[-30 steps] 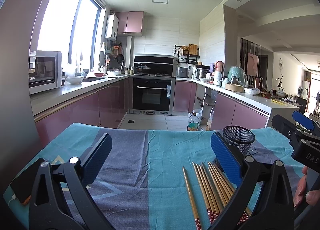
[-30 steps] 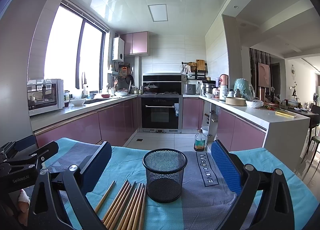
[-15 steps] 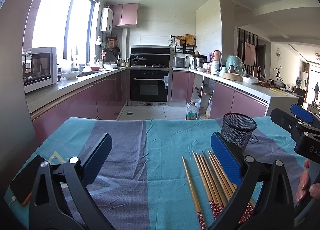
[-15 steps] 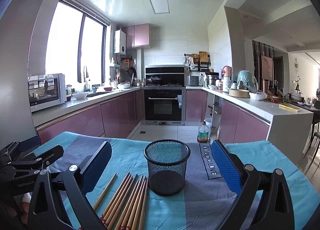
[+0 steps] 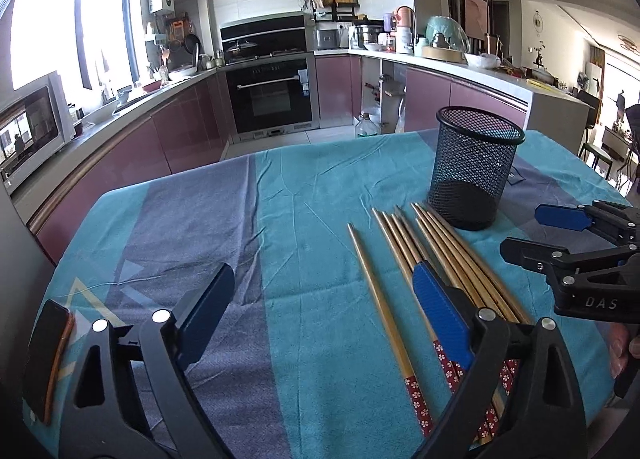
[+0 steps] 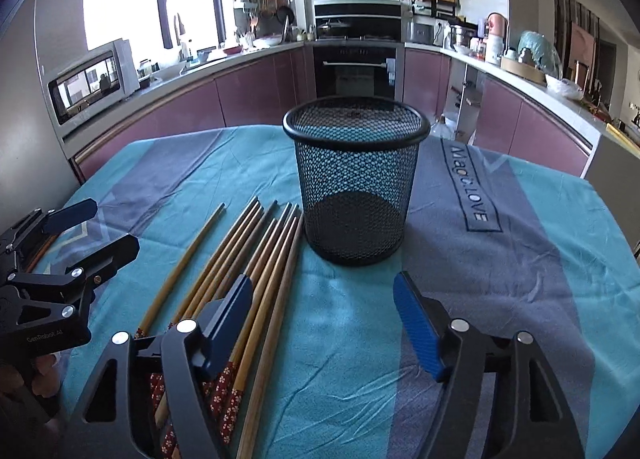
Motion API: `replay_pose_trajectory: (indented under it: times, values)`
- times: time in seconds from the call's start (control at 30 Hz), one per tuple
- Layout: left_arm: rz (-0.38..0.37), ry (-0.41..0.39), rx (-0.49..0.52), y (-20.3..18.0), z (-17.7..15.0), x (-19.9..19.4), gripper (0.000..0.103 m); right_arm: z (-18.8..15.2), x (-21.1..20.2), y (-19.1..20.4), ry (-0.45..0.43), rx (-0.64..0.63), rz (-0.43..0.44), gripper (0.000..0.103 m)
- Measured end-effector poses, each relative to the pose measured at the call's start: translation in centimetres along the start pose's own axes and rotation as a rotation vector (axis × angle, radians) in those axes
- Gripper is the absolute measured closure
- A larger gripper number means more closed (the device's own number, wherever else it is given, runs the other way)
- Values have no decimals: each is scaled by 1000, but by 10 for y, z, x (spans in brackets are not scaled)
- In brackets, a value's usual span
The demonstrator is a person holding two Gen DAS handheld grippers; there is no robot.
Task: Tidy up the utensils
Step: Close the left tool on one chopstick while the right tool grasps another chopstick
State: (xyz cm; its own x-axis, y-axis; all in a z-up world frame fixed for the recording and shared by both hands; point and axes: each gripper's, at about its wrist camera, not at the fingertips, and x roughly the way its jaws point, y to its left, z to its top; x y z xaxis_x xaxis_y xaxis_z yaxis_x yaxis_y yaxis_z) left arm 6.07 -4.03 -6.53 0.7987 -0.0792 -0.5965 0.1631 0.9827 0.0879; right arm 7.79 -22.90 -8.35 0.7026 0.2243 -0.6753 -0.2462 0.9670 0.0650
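So, chopsticks (image 6: 256, 283) lie in a loose bundle on the teal/purple tablecloth (image 6: 520, 259), tips just beside the upright mesh cup (image 6: 356, 187), one stick (image 5: 380, 299) apart on the bundle's left. Left gripper (image 5: 324, 299) hangs over the cloth w/ jaws wide but closing, nothing between. Right gripper (image 6: 324, 311) closing too, gripping nothing, its left finger above the sticks. Phone (image 5: 46, 355) at cloth's left edge.

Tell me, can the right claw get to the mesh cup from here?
Probably yes. The right claw is closing with nothing between its fingers, the black mesh cup stands straight ahead, and only bare tablecloth lies between; the chopsticks lie off to one side.
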Motion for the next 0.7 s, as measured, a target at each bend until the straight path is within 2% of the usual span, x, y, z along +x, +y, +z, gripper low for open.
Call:
replay_pose_trajectory:
  times: [0.13, 0.33, 0.43, 0.53, 0.7]
  values:
    - [-19, 39, 10, -3, 1, 11, 19, 0, 14, 4, 70, -30, 0, 44]
    - [-34, 129, 16, -8, 1, 35, 38, 3, 25, 12, 109, -54, 11, 56]
    - [-59, 149, 17, -10, 2, 42, 39, 7, 25, 6, 118, -18, 46, 60]
    - [-80, 166, 34, -15, 2, 47, 39, 8, 29, 5, 134, -28, 40, 65]
    - [-99, 213, 53, -22, 2, 60, 49, 10, 35, 10, 156, -48, 38, 67]
